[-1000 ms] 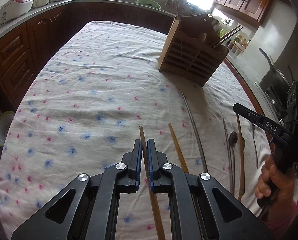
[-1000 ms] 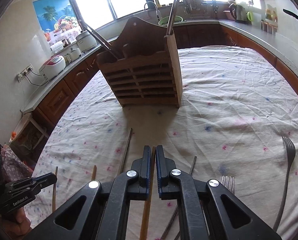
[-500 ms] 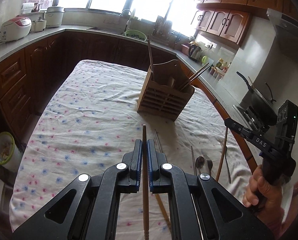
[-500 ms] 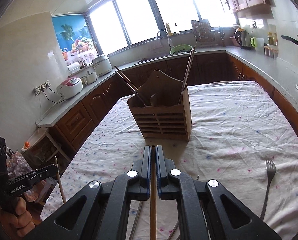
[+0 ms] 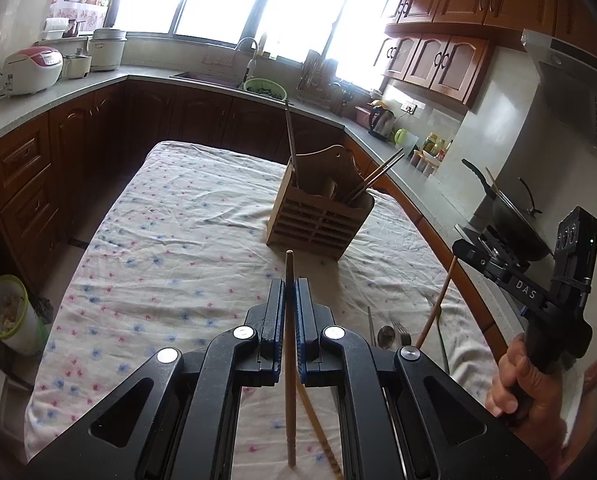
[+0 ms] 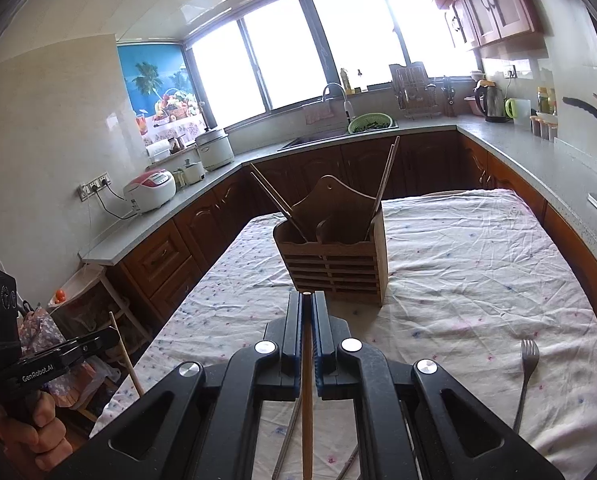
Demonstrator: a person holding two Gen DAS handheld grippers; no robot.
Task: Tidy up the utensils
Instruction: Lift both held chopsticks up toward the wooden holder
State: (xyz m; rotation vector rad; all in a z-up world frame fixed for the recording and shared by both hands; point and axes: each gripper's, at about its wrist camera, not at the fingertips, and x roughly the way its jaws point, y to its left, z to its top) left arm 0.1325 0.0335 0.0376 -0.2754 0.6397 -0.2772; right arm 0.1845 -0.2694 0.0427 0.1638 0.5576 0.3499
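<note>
Left gripper (image 5: 289, 292), fingers pinching a wooden chopstick (image 5: 290, 360) lengthwise, tip poking out toward the wooden utensil holder (image 5: 318, 216) at frame centre, apparently lined up for dropping in. Right gripper (image 6: 307, 304) likewise clamped on a second wooden chopstick (image 6: 307, 392), aimed at the same holder. Still lying on the flowered desk cloth (image 6: 458, 280): a fork (image 6: 527, 364) at lower right, plus a spoon (image 5: 385, 335) below the holder.

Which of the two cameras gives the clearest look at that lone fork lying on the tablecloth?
The right wrist view. There the fork lies in the open, tines and handle both plain against the cloth. In the left wrist view a fork shows only as tines beside a spoon, behind the left gripper; whether it is the same one is unclear.
</note>
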